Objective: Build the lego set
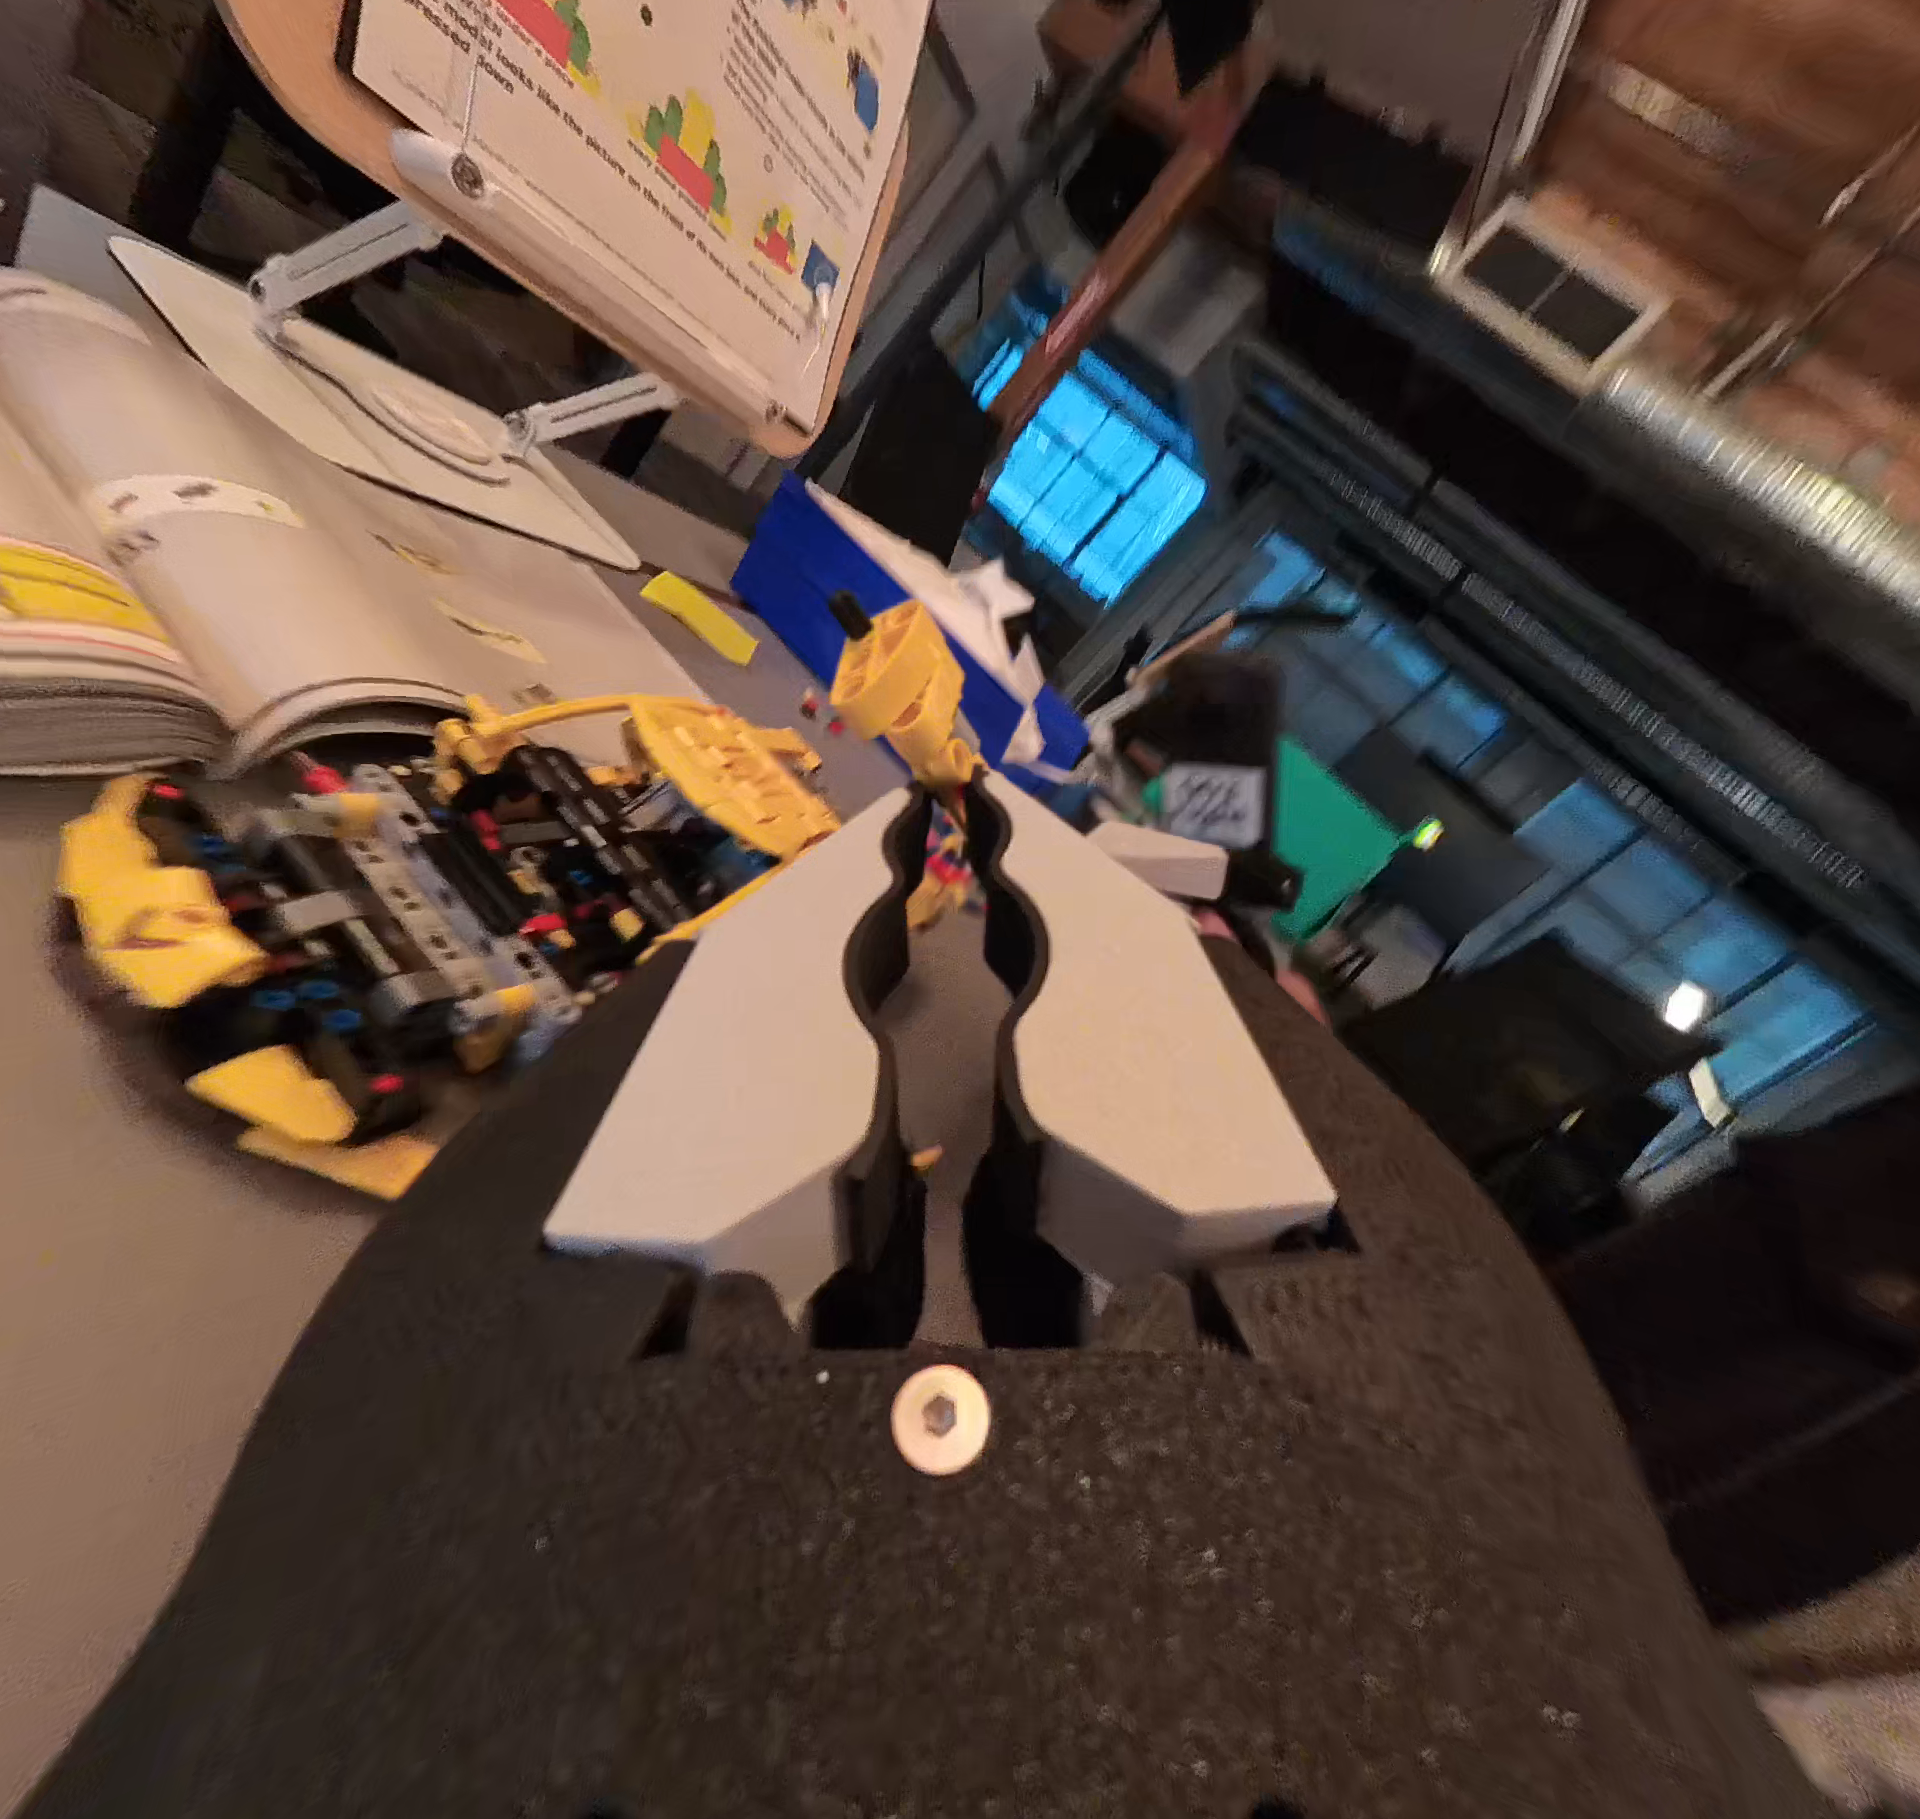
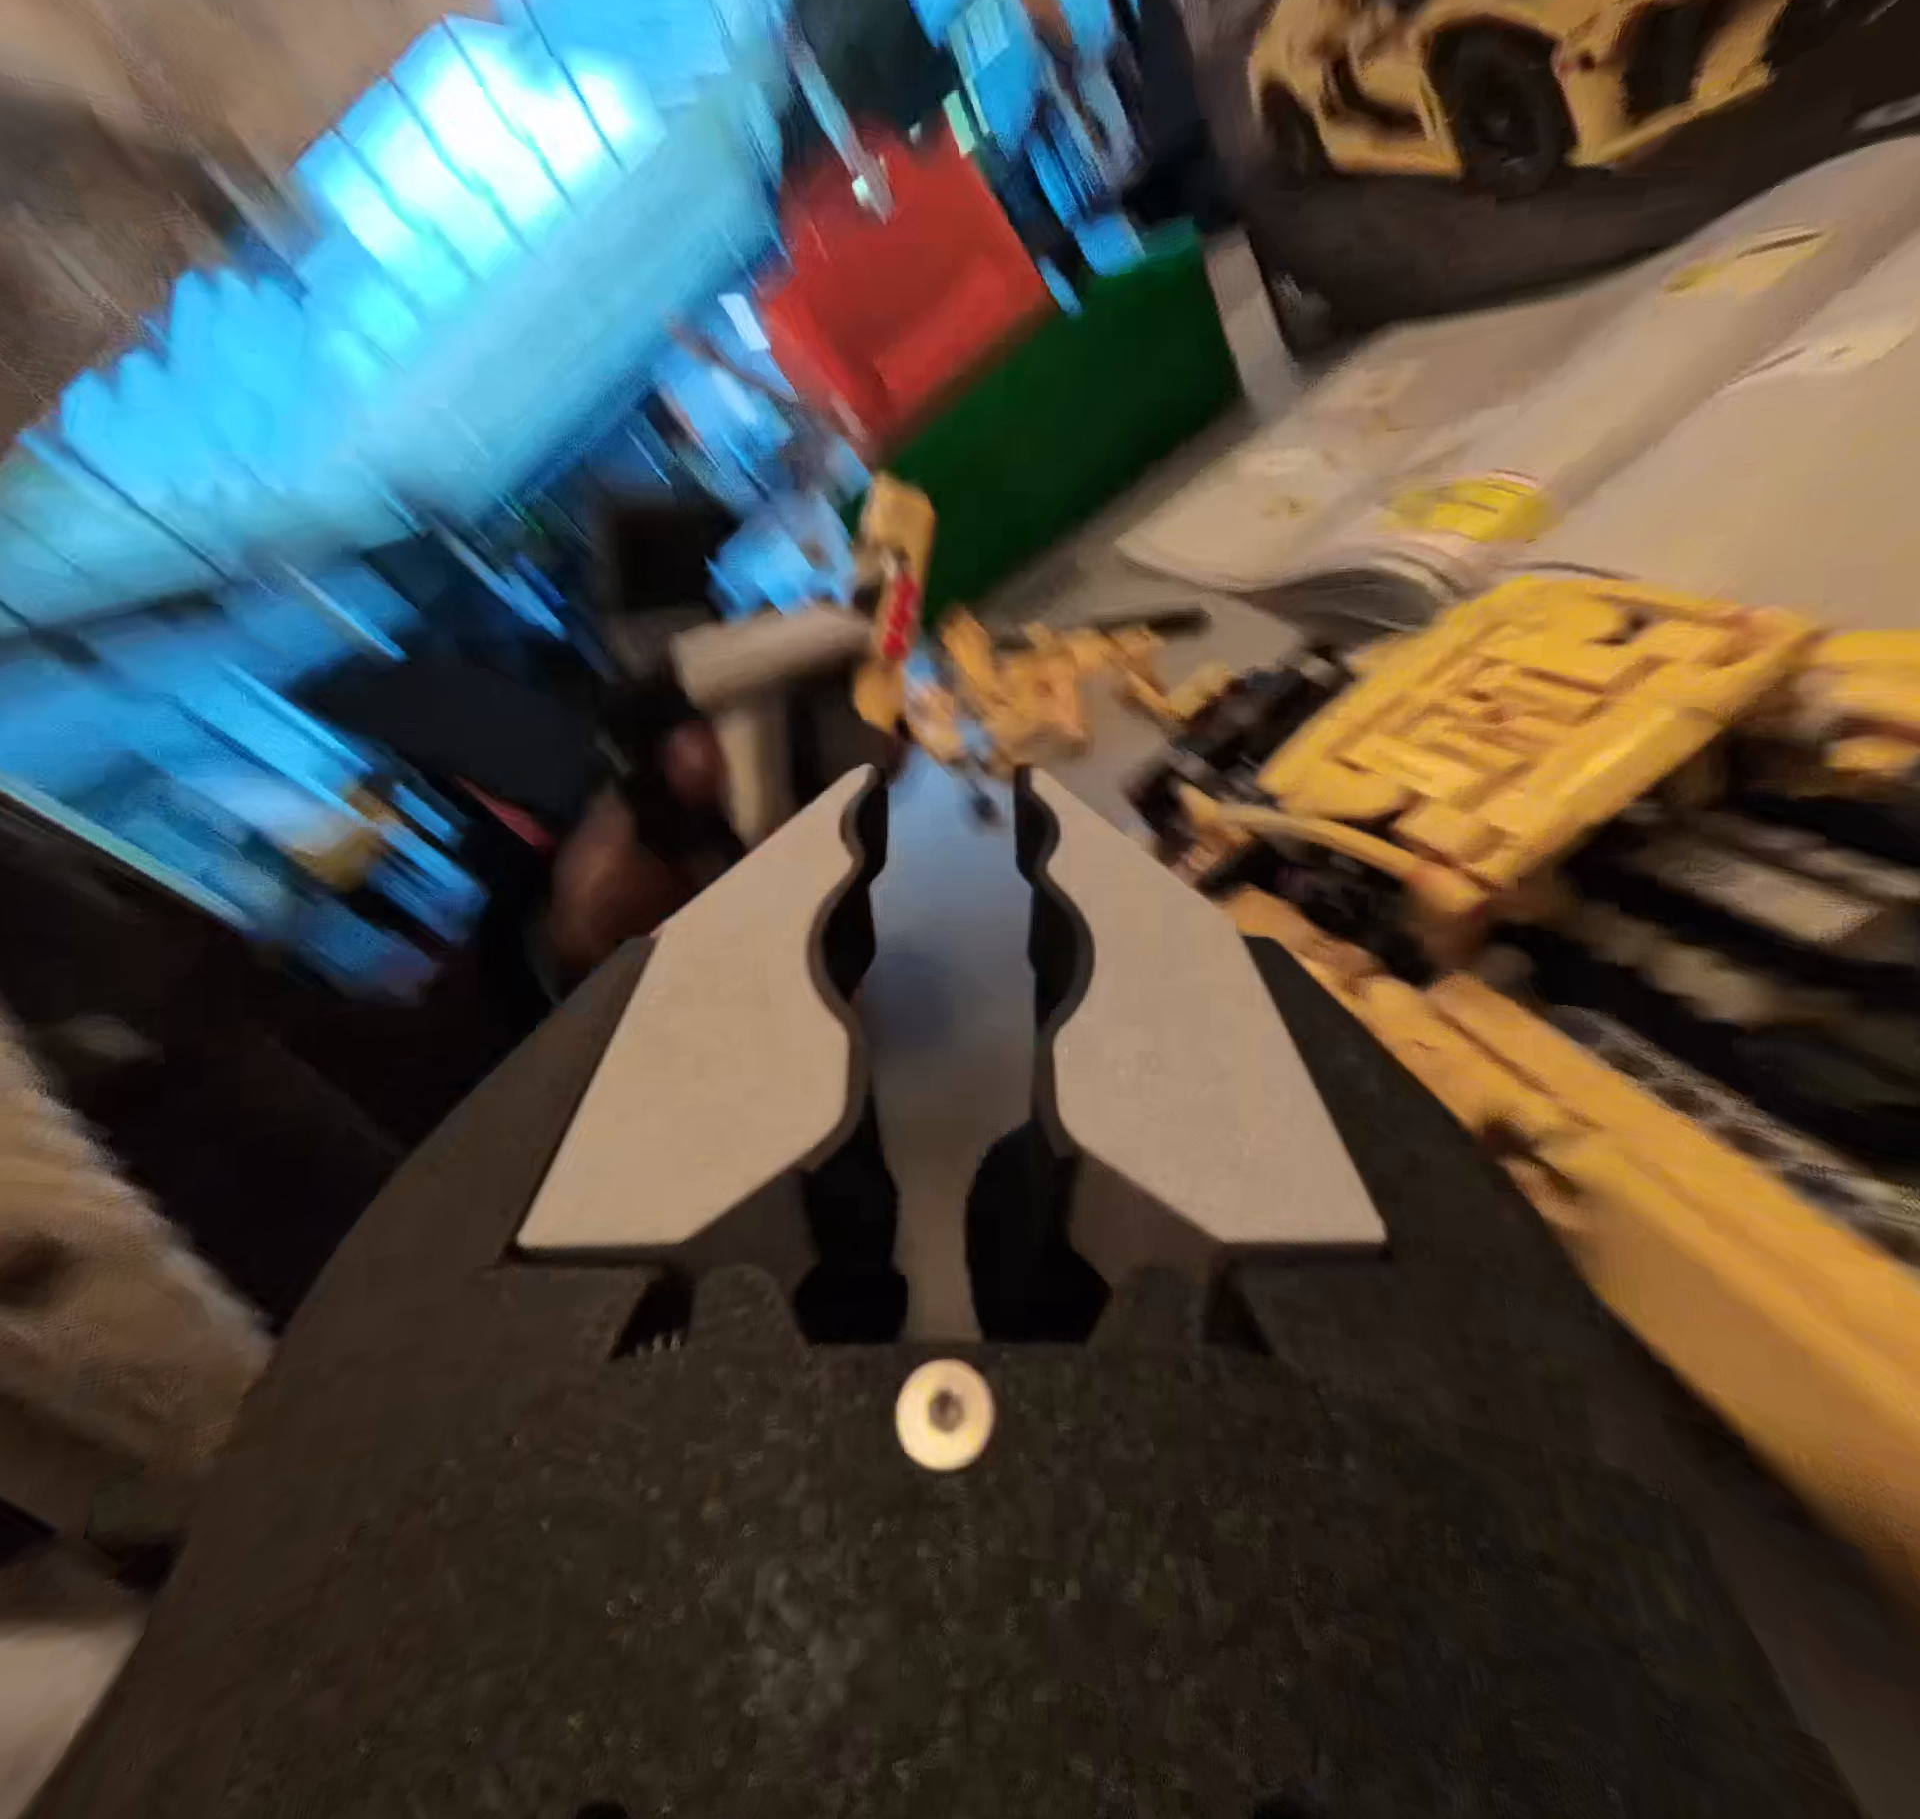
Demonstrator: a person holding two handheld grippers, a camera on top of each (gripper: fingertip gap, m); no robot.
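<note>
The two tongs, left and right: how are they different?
The left tongs pinch a small yellow piece at their tips; the right tongs hold nothing. The left tips nearly meet; the right tips stand apart. Both have grey fingers with wavy black pads.

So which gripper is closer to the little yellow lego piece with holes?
Left. The left gripper pinches that yellow holed lego piece; the right gripper hangs open just short of it.
</note>
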